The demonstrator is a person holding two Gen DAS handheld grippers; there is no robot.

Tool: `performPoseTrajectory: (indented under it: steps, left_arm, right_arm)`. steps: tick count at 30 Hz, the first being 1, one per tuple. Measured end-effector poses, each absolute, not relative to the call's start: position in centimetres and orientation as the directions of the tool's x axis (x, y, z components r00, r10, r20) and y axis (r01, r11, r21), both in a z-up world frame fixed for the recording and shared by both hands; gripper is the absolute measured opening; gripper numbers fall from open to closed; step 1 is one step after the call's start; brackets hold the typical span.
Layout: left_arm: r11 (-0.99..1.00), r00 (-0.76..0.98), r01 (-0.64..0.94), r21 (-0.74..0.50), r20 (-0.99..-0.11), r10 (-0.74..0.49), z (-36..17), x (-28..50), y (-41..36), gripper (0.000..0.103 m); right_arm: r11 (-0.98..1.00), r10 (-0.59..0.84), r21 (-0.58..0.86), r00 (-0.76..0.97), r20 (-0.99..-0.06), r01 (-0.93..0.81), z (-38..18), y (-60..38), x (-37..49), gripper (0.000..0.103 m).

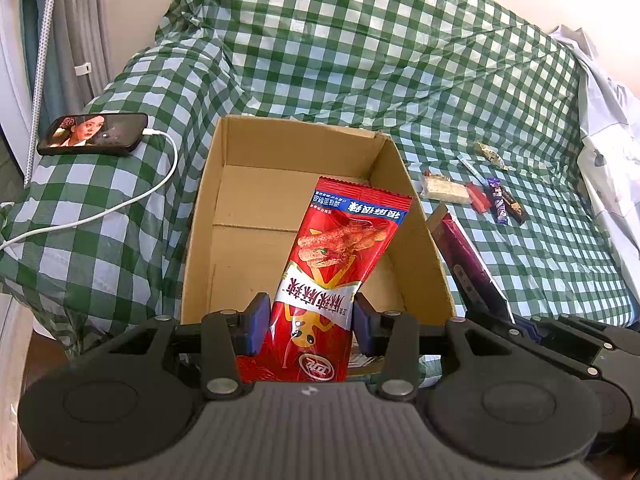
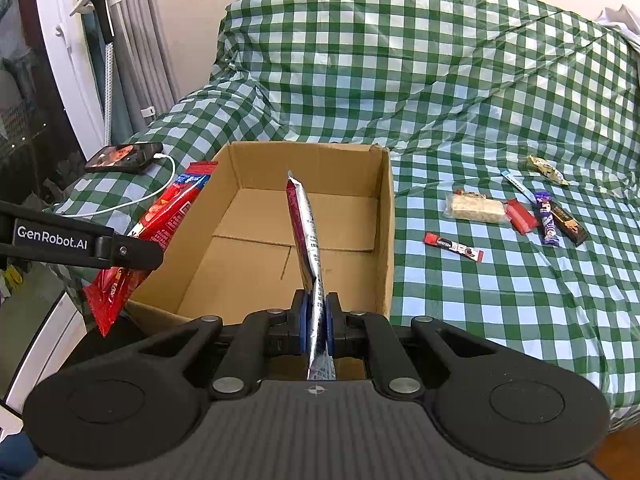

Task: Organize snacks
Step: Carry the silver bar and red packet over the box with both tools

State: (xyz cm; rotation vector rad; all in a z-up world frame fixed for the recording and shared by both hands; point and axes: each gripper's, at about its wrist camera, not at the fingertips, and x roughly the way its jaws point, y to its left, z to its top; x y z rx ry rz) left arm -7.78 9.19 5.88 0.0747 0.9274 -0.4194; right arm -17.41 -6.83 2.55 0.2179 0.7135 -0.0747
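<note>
My left gripper (image 1: 310, 322) is shut on a red chip bag (image 1: 338, 256), held above the near edge of an open cardboard box (image 1: 256, 200) whose floor is bare. From the right wrist view the same red bag (image 2: 160, 224) hangs left of the box (image 2: 384, 216). My right gripper (image 2: 316, 322) is shut on a thin maroon and silver snack packet (image 2: 306, 224), seen edge-on over the box's near side. In the left wrist view that packet (image 1: 468, 264) shows as a dark maroon slab right of the box.
Several small snack bars (image 2: 520, 212) and a red coffee stick (image 2: 454, 246) lie on the green checked cloth (image 2: 480, 100) right of the box. A phone (image 1: 94, 133) with a white charging cable (image 1: 120, 208) rests to the left. A wall and curtain stand at far left.
</note>
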Motion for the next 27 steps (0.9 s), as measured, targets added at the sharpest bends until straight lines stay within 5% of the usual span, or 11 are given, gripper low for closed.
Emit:
performPoseTrajectory:
  steps: [27]
  left_arm:
    - [0.932, 0.479, 0.348, -0.105, -0.834, -0.273, 2.6, -1.7, 7.4, 0.048]
  right_arm:
    - [0.973, 0.033, 0.183, 0.699, -0.714, 0.142, 0.5, -8.5, -11.2, 0.009]
